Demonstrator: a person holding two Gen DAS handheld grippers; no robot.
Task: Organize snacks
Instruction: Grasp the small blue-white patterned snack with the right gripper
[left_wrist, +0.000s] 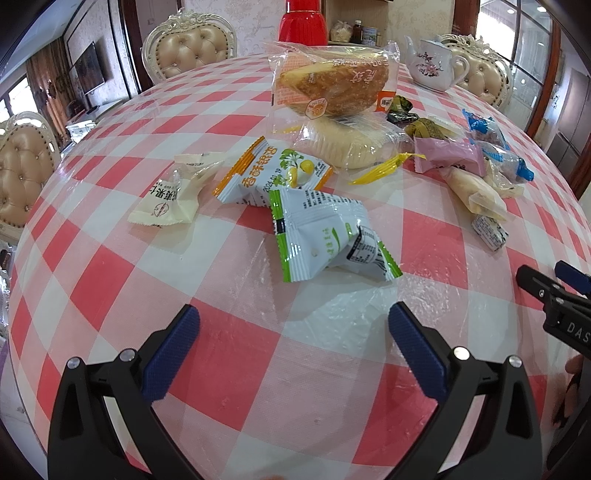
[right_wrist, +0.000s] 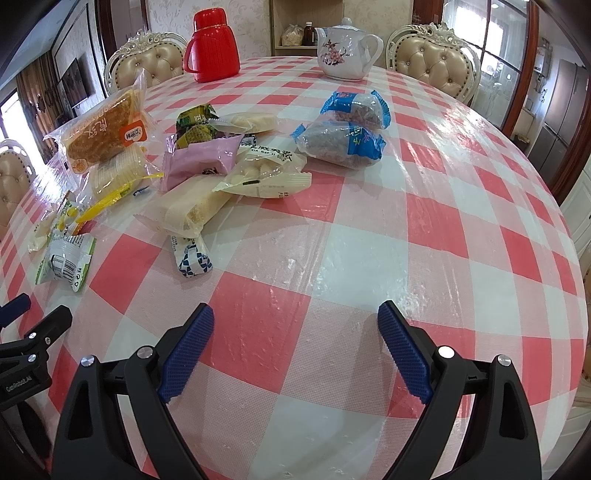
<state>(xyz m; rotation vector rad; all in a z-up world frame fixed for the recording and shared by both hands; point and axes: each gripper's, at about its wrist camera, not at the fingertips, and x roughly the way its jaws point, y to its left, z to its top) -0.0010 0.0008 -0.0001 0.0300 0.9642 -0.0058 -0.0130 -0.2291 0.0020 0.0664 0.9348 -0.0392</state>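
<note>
Wrapped snacks lie scattered on a red-and-white checked table (left_wrist: 240, 369). My left gripper (left_wrist: 293, 328) is open and empty, just short of a green-and-white packet (left_wrist: 325, 236). Beyond lie an orange-and-white packet (left_wrist: 273, 175), a cream packet (left_wrist: 173, 195) and two stacked bread packs (left_wrist: 332, 88). My right gripper (right_wrist: 295, 325) is open and empty over bare cloth (right_wrist: 332, 258). Ahead left of it lie a blue-patterned candy (right_wrist: 192, 258), a pink packet (right_wrist: 203, 160), cream cake packets (right_wrist: 264, 177) and two blue-ended packs (right_wrist: 343, 142).
A red thermos (right_wrist: 212, 46) and a white flowered teapot (right_wrist: 345, 50) stand at the table's far side. Padded chairs (right_wrist: 436, 59) ring the table. The right gripper shows at the right edge of the left wrist view (left_wrist: 554, 291).
</note>
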